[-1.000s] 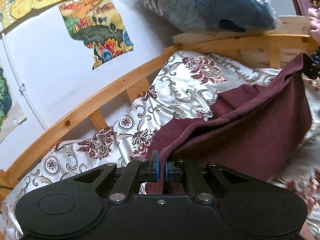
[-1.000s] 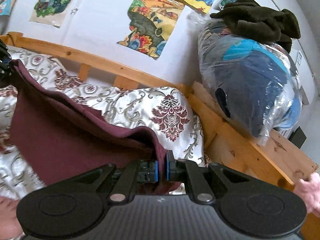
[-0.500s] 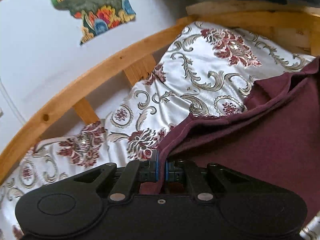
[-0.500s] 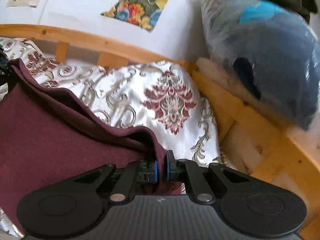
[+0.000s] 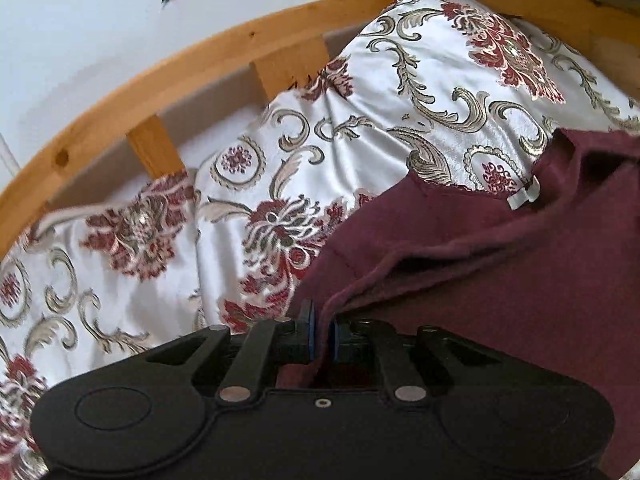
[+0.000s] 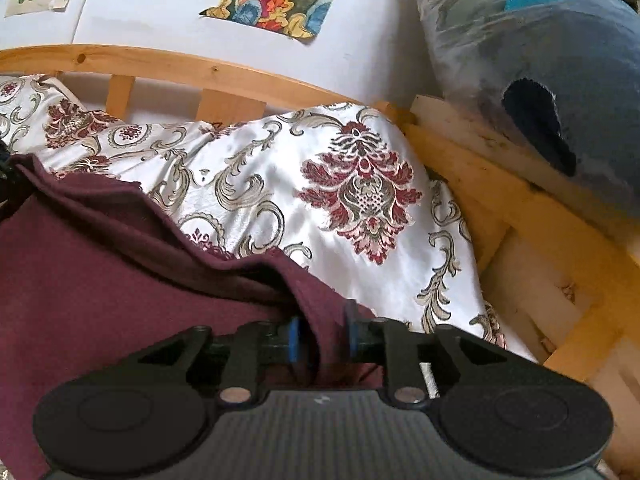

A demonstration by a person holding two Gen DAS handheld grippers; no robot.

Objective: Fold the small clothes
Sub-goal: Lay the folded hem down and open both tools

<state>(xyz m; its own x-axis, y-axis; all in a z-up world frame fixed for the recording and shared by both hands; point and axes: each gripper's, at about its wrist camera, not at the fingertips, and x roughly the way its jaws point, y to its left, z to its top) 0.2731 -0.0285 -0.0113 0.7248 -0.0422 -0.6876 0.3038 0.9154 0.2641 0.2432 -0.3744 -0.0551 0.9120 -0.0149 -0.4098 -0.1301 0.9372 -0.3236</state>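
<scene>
Right wrist: garment [image 6: 100, 280] hem beside bedspread [image 6: 280, 184].

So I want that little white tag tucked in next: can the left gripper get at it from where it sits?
Probably yes. The white tag lies exposed on the maroon garment ahead of the left gripper, nothing covering it, though cloth sits between its fingers.

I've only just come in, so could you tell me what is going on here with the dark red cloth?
A person with a gripper in each hand is folding a maroon garment on a patterned bedspread. The folded-over edge now lies on the bed. The left gripper is nearly closed with the cloth's corner between its pads. The right gripper has just been opening; the cloth's other corner sits loose between its parted jaws.
</scene>
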